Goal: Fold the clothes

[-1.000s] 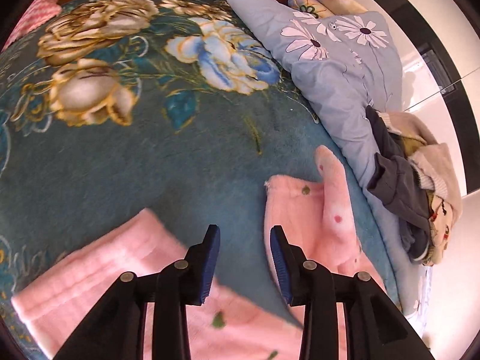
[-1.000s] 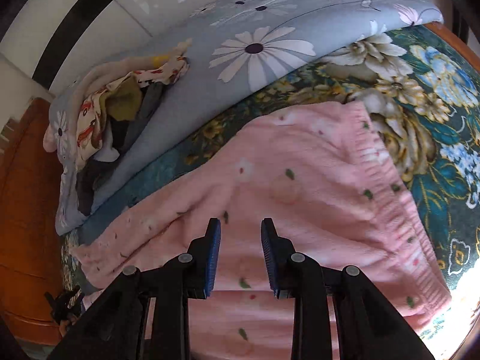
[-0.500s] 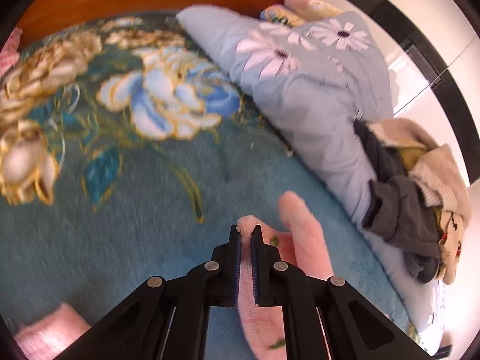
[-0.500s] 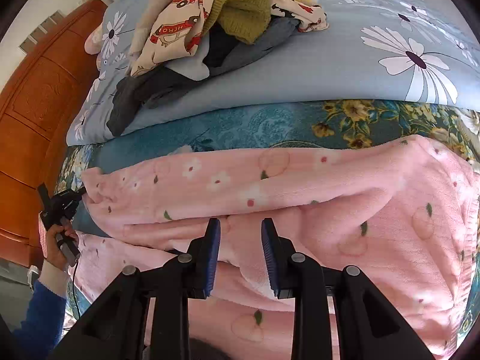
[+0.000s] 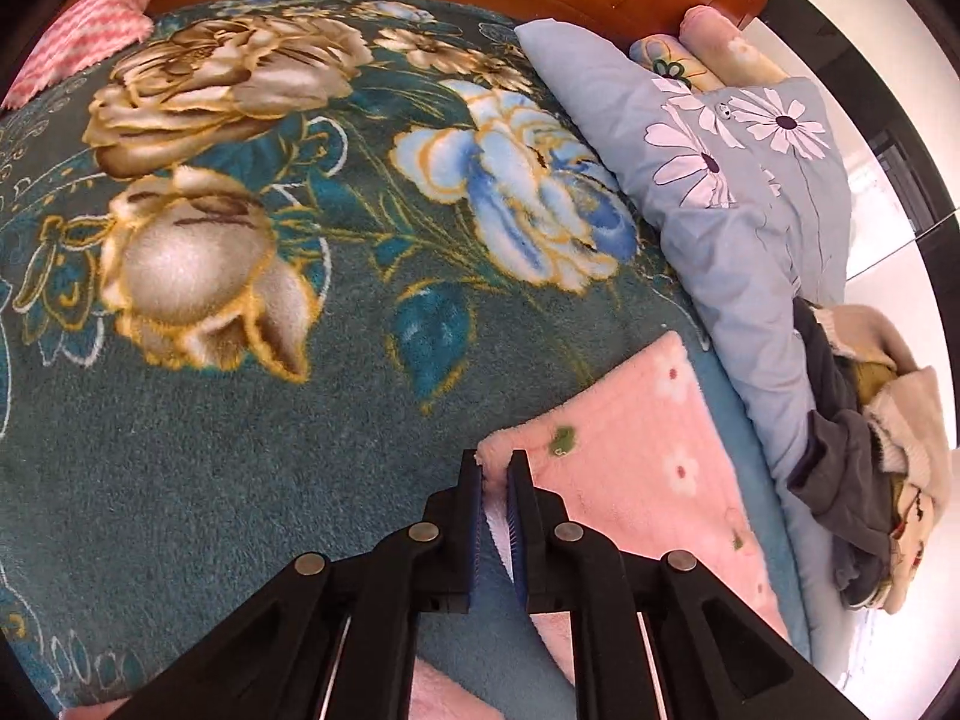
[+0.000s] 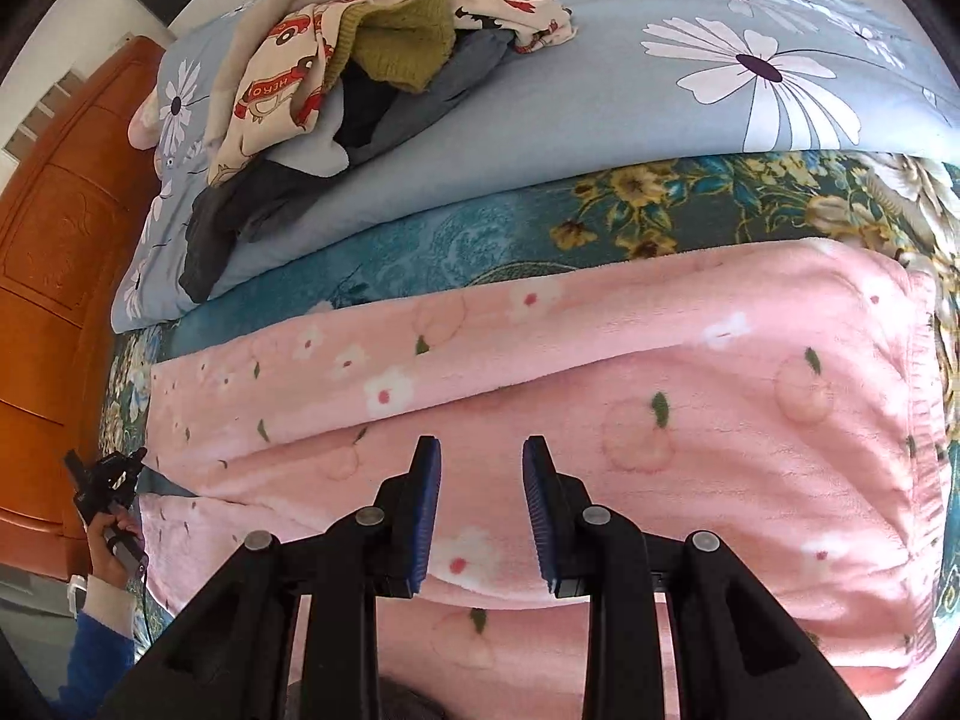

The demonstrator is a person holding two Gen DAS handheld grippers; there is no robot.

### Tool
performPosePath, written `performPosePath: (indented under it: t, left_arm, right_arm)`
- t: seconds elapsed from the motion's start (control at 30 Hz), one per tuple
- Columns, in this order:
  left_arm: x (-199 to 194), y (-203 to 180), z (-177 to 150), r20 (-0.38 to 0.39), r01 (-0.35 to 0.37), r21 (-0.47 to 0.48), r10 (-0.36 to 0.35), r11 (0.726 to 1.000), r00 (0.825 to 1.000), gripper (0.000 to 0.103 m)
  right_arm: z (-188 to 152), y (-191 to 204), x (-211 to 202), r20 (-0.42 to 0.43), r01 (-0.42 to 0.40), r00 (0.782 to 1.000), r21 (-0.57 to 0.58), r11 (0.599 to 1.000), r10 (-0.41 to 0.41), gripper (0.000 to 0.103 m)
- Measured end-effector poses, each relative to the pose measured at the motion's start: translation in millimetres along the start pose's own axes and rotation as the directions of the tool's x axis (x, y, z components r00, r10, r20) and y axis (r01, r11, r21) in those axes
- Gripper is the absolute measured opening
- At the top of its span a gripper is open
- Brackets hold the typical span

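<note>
Pink fleece garment (image 6: 630, 396) lies folded across my bed (image 5: 240, 420); left gripper (image 5: 493, 474) clamps its corner, jaws easing apart; right gripper (image 6: 482, 480) hovers unclenched over the fold at six o'clock.

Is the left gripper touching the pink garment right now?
Touching. In the left wrist view, the left gripper pinches a corner of the pink garment between its opening jaws.

The only writing I can make out is "HERO", in red letters on the cream printed garment (image 6: 282, 84) lying in the pile of clothes (image 6: 360, 90) on the grey daisy quilt (image 6: 600, 138). The other red marks on that garment are too crumpled to read.
</note>
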State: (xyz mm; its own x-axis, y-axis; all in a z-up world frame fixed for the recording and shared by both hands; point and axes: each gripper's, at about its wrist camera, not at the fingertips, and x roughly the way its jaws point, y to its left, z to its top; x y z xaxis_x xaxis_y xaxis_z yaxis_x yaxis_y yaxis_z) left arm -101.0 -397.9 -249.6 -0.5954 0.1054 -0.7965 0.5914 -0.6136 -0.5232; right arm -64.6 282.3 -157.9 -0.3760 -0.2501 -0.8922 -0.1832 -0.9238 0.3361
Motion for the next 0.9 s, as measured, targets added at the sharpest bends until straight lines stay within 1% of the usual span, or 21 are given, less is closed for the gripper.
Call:
performPosePath:
  t: [0.03, 0.07, 0.1, 0.13, 0.17, 0.2, 0.27, 0.3, 0.37, 0.43, 0.47, 0.5, 0.53, 0.6, 0.7, 0.77, 0.8, 0.83, 0.9]
  left_arm:
    - [-9, -2, 0, -0.009, 0.046, -0.004, -0.046, 0.999, 0.999, 0.015]
    - [-20, -3, -3, -0.017, 0.089, -0.002, -0.089, 0.996, 0.996, 0.024]
    - [-31, -3, -8, -0.026, 0.131, 0.003, -0.131, 0.991, 0.991, 0.03]
    - [-42, -1, -14, -0.031, 0.16, 0.007, -0.159, 0.987, 0.987, 0.041]
    - [-53, 1, -22, -0.035, 0.181, 0.01, -0.181, 0.983, 0.983, 0.044]
    - [-64, 7, -31, -0.039, 0.187, 0.017, -0.187, 0.982, 0.982, 0.044]
    - [-87, 23, -51, -0.025, 0.139, 0.037, -0.138, 0.99, 0.99, 0.045]
    - [-99, 32, -61, -0.015, 0.1, 0.049, -0.1, 0.994, 0.995, 0.045]
    - [-119, 53, -80, 0.012, 0.028, 0.055, -0.028, 0.998, 1.0, 0.045]
    - [-138, 75, -98, 0.038, -0.043, 0.048, 0.041, 0.998, 0.998, 0.045]
    - [-143, 87, -106, 0.04, -0.073, 0.03, 0.071, 0.997, 0.997, 0.045]
    - [-147, 100, -113, 0.038, -0.1, 0.009, 0.1, 0.995, 0.994, 0.045]
    - [-150, 111, -118, 0.03, -0.113, -0.015, 0.114, 0.993, 0.993, 0.045]
    - [-151, 130, -128, 0.008, -0.119, -0.058, 0.12, 0.991, 0.993, 0.045]
    - [-145, 142, -135, -0.018, -0.122, -0.095, 0.12, 0.988, 0.993, 0.045]
    - [-141, 143, -137, -0.02, -0.115, -0.109, 0.114, 0.987, 0.993, 0.045]
    - [-140, 143, -137, -0.015, -0.116, -0.119, 0.115, 0.986, 0.993, 0.045]
    - [-139, 142, -137, -0.008, -0.112, -0.127, 0.112, 0.986, 0.994, 0.045]
    - [-136, 138, -137, -0.005, -0.093, -0.131, 0.094, 0.987, 0.996, 0.045]
  right_arm:
    - [0, -6, -5, 0.01, -0.001, 1.0, 0.018, 1.0, 0.0, 0.029]
    - [-1, -12, -11, 0.021, -0.001, 1.0, 0.035, 0.999, 0.001, 0.029]
    - [-2, -21, -17, 0.032, -0.001, 0.999, 0.059, 0.998, -0.001, 0.029]
    - [-6, -32, -23, 0.041, 0.005, 0.999, 0.085, 0.996, -0.008, 0.029]
    - [-10, -44, -29, 0.048, 0.014, 0.999, 0.11, 0.994, -0.02, 0.029]
    - [-16, -58, -36, 0.053, 0.023, 0.998, 0.142, 0.99, -0.031, 0.029]
    - [-33, -90, -48, 0.062, 0.037, 0.997, 0.221, 0.975, -0.051, 0.029]
    - [-44, -109, -56, 0.075, 0.033, 0.996, 0.27, 0.962, -0.055, 0.029]
    - [-70, -148, -72, 0.109, 0.006, 0.993, 0.378, 0.926, -0.052, 0.029]
    - [-100, -191, -88, 0.143, -0.042, 0.989, 0.501, 0.865, -0.035, 0.035]
    - [-117, -210, -96, 0.157, -0.053, 0.987, 0.551, 0.833, -0.041, 0.039]
    - [-133, -227, -105, 0.171, -0.056, 0.984, 0.594, 0.803, -0.057, 0.039]
    - [-150, -244, -113, 0.184, -0.061, 0.98, 0.634, 0.771, -0.074, 0.039]
    - [-178, -271, -125, 0.196, -0.067, 0.976, 0.688, 0.723, -0.097, 0.039]
    - [-213, -298, -130, 0.208, -0.098, 0.974, 0.735, 0.671, -0.086, 0.041]
    - [-227, -305, -125, 0.243, -0.152, 0.969, 0.745, 0.649, -0.051, 0.042]
    - [-233, -306, -121, 0.261, -0.183, 0.965, 0.747, 0.64, -0.029, 0.047]
    - [-236, -307, -115, 0.276, -0.21, 0.961, 0.746, 0.632, -0.007, 0.049]
    - [-240, -306, -103, 0.301, -0.259, 0.953, 0.745, 0.615, 0.038, 0.05]
